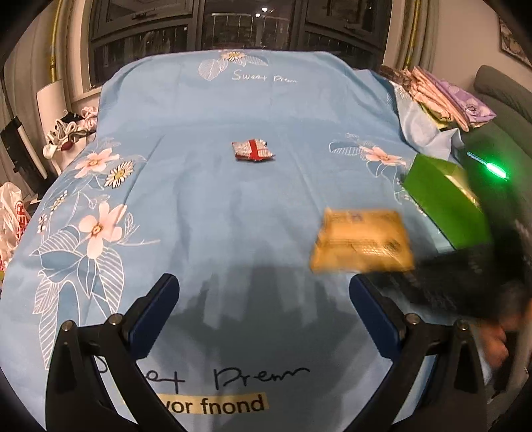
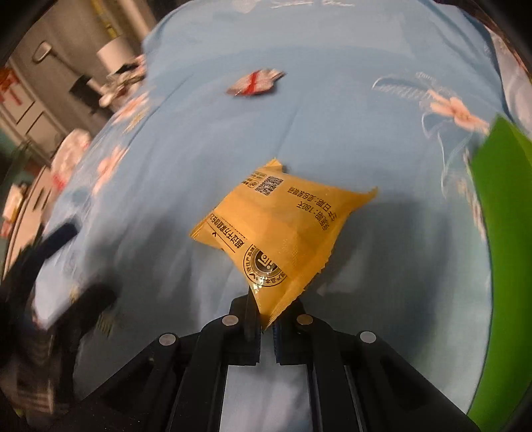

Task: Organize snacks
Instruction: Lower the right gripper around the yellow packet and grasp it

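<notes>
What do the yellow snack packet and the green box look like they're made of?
Yellow snack packet: thin plastic film, slightly glossy, judging by its crimped serrated ends and printed surface. Green box: probably card or paperboard, with flat matte faces and straight edges; blur leaves that uncertain.

Snack packet point(image 1: 253, 150) mid-sheet point(image 1: 206, 206), box point(image 1: 442, 196) at right edge, pouch point(image 2: 282, 226) between.

You are working over a table spread with a pale blue floral cloth point(image 1: 206, 206); behind it dark windows point(image 1: 252, 30) reflect a ceiling light, with curtains point(image 1: 409, 36) at either side. To your right lie folded fabrics point(image 1: 442, 96) beside a grey-green sofa point(image 1: 505, 96); to your left, cluttered bags point(image 1: 13, 212).
</notes>
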A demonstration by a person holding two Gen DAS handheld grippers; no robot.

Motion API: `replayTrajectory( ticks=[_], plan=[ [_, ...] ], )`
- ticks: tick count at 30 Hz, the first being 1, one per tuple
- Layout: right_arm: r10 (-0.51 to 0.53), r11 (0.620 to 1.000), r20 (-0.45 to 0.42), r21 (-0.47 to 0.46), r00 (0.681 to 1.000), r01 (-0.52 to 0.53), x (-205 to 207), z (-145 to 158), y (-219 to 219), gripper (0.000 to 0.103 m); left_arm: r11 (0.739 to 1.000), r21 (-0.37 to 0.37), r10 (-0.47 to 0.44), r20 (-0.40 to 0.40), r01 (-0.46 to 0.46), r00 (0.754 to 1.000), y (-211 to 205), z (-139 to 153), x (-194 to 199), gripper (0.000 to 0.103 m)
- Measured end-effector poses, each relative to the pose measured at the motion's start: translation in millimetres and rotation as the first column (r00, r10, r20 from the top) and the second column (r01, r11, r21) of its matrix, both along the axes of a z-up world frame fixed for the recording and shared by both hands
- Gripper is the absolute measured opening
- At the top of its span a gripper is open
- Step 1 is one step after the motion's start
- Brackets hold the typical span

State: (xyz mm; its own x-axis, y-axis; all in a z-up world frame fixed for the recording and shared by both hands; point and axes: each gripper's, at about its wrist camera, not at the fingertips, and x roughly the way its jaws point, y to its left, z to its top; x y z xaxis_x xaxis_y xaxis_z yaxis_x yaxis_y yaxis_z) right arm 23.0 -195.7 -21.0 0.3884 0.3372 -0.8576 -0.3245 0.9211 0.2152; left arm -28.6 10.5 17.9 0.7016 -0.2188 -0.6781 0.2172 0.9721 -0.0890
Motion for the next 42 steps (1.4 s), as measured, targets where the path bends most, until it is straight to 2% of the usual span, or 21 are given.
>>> replayTrajectory(
  ticks=[2, 5, 6, 9, 12, 13, 14, 16, 22, 26, 28, 30, 32, 35, 38, 41, 42],
  plan=[
    [0.02, 1.0, -0.004, 0.006, 1.0, -0.02, -19, 2, -1, 0.007, 1.0, -0.007, -0.009, -0.015, 0.009, 1.0, -1, -4, 1, 0.103],
    [0.026, 0.997, 0.056, -0.079, 0.998, -0.022, -32, 3, 4, 0.007, 1.0, -0.008, -0.027, -0.018, 0.027, 0.999, -8, -8, 1, 0.103],
    [0.021, 0.997, 0.065, -0.077, 0.998, -0.016, -35, 3, 4, 0.008, 0.999, -0.002, -0.037, -0.021, 0.037, 0.999, -13, -11, 2, 0.103],
    [-0.026, 0.999, 0.029, -0.027, 0.999, 0.027, -33, -2, -5, 0.02, 0.998, 0.013, -0.062, -0.021, 0.063, 0.998, -24, -15, 0, 0.102],
    [-0.026, 0.999, 0.036, -0.031, 0.999, 0.027, -32, -2, -4, 0.028, 0.993, -0.057, -0.103, -0.047, 0.101, 0.994, -23, -16, 3, 0.103],
    [-0.044, 0.998, 0.045, -0.045, 0.998, 0.046, -34, 0, -6, 0.041, 0.991, -0.077, -0.111, -0.052, 0.107, 0.992, -23, -15, 4, 0.103],
    [-0.063, 0.997, 0.051, -0.047, 0.997, 0.066, -37, 3, -10, 0.059, 0.99, -0.093, -0.109, -0.049, 0.104, 0.993, -21, -14, 5, 0.102],
    [-0.086, 0.996, 0.045, -0.013, 0.995, 0.087, -41, 5, -18, 0.074, 0.989, -0.114, -0.101, -0.033, 0.097, 0.994, -19, -10, 4, 0.103],
    [-0.155, 0.975, -0.051, 0.156, 0.987, 0.161, -36, 4, -49, 0.077, 0.987, -0.079, -0.141, -0.017, 0.139, 0.99, -29, -11, 0, 0.103],
    [-0.219, 0.938, -0.111, 0.249, 0.969, 0.241, -31, -2, -70, 0.077, 0.974, -0.091, -0.211, -0.025, 0.208, 0.977, -43, -17, 1, 0.103],
    [-0.23, 0.927, -0.125, 0.272, 0.965, 0.256, -27, -3, -72, 0.077, 0.962, -0.112, -0.256, -0.031, 0.251, 0.966, -51, -19, 3, 0.101],
    [-0.254, 0.918, -0.129, 0.28, 0.959, 0.281, -20, -5, -72, 0.077, 0.961, -0.112, -0.258, -0.045, 0.252, 0.965, -55, -22, 9, 0.101],
    [-0.275, 0.898, -0.152, 0.311, 0.949, 0.31, -14, -9, -75, 0.077, 0.953, -0.176, -0.264, -0.078, 0.247, 0.961, -50, -25, 19, 0.101],
    [-0.29, 0.857, -0.185, 0.387, 0.939, 0.341, -10, -12, -80, 0.077, 0.909, -0.343, -0.292, -0.118, 0.237, 0.949, -37, -32, 38, 0.1],
    [-0.284, 0.823, -0.209, 0.448, 0.936, 0.35, -6, -14, -83, 0.077, 0.896, -0.375, -0.302, -0.121, 0.239, 0.945, -36, -32, 45, 0.098],
    [-0.271, 0.819, -0.214, 0.461, 0.938, 0.342, -1, -16, -79, 0.077, 0.905, -0.356, -0.294, -0.13, 0.232, 0.947, -35, -32, 46, 0.085],
    [-0.265, 0.822, -0.21, 0.46, 0.941, 0.334, 0, -17, -76, 0.076, 0.908, -0.35, -0.292, -0.132, 0.231, 0.947, -34, -32, 46, 0.077]
  ],
)
